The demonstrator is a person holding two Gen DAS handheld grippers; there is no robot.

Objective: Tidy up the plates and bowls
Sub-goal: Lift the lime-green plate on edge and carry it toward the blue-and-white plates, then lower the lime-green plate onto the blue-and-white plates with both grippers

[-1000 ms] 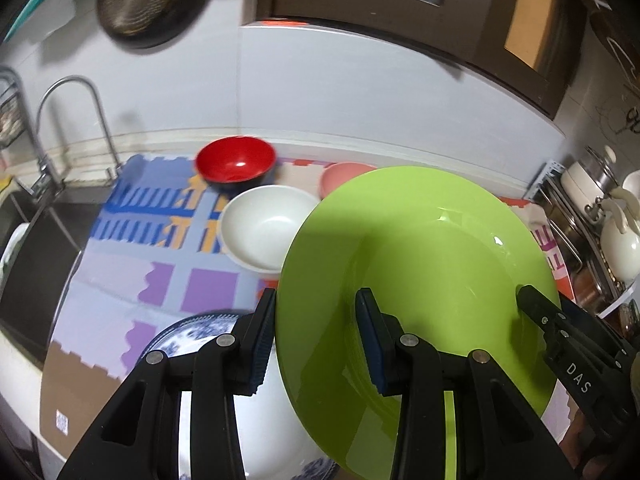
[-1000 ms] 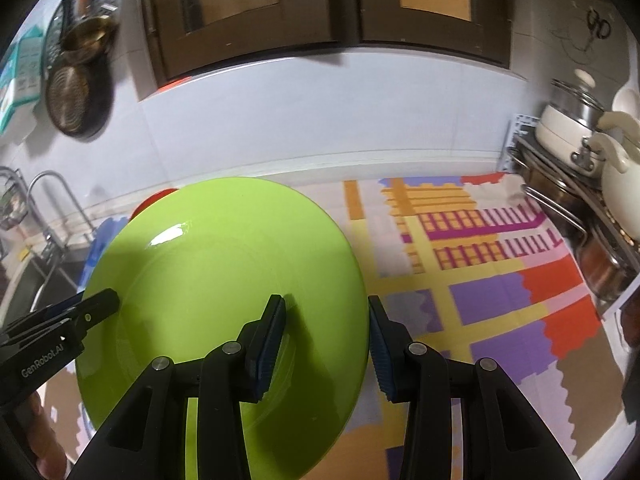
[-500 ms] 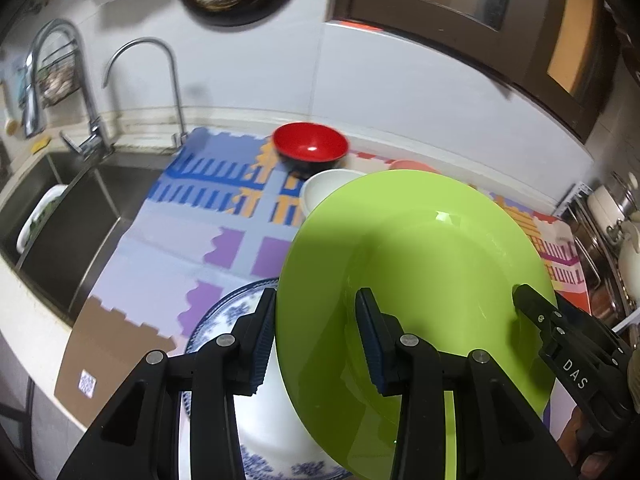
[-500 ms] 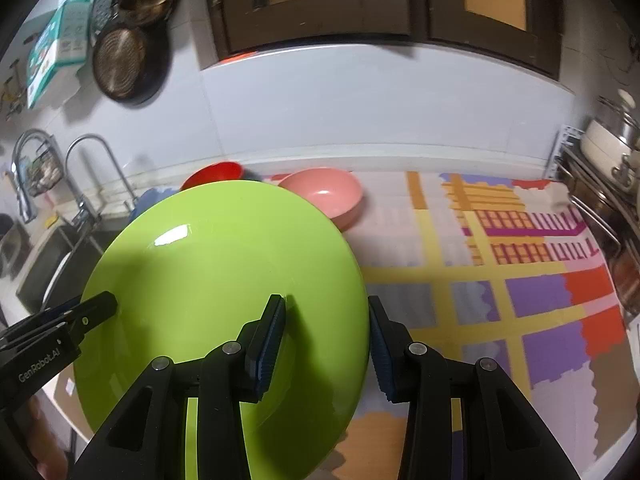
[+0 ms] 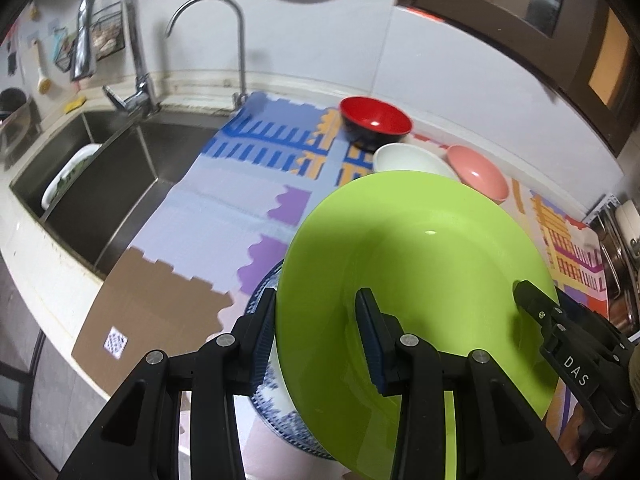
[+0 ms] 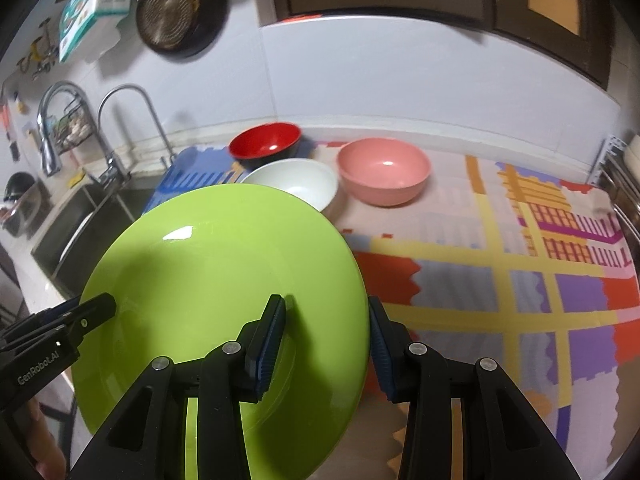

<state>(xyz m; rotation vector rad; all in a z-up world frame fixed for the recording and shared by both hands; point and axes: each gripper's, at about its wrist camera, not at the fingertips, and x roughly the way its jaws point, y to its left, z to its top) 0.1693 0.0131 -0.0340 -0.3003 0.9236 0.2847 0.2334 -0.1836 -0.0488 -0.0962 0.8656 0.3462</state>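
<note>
A large lime-green plate [image 5: 416, 280] is held in the air between both grippers. My left gripper [image 5: 316, 336] is shut on its left rim, my right gripper [image 6: 326, 340] on its right rim [image 6: 224, 280]. A blue-and-white patterned plate [image 5: 266, 364] lies on the counter under it, mostly hidden. At the back stand a red bowl [image 5: 375, 123] [image 6: 266, 144], a white bowl [image 5: 408, 162] [image 6: 294, 184] and a pink bowl [image 5: 478, 172] [image 6: 384, 170].
A patchwork foam mat [image 6: 520, 272] covers the counter. A steel sink [image 5: 100, 176] with two taps [image 5: 132, 52] lies to the left. Pots on a rack [image 5: 624, 264] stand at the far right. Pans [image 6: 172, 12] hang on the wall.
Both grippers have carried the green plate higher and back from the wall. The sink, the white and pink bowls and more of the mat have come into view.
</note>
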